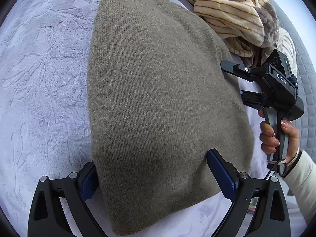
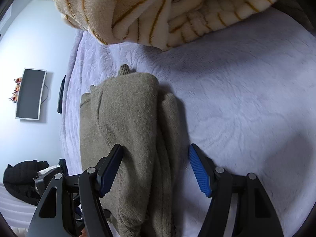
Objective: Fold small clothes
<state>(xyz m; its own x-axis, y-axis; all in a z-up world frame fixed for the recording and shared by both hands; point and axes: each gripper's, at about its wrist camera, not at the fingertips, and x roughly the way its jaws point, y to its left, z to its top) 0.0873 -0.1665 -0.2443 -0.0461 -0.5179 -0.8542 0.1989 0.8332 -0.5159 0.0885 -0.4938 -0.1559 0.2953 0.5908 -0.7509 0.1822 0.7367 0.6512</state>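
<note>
Right wrist view: the olive knit sweater (image 2: 126, 130) lies folded on the lavender blanket (image 2: 246, 98), its near end between the right gripper (image 2: 156, 169)'s spread, unclamped fingers.

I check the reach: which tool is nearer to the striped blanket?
Right. The right tool sits just below the striped blanket, at the sweater's side edge; the left tool straddles the sweater's near end.
</note>
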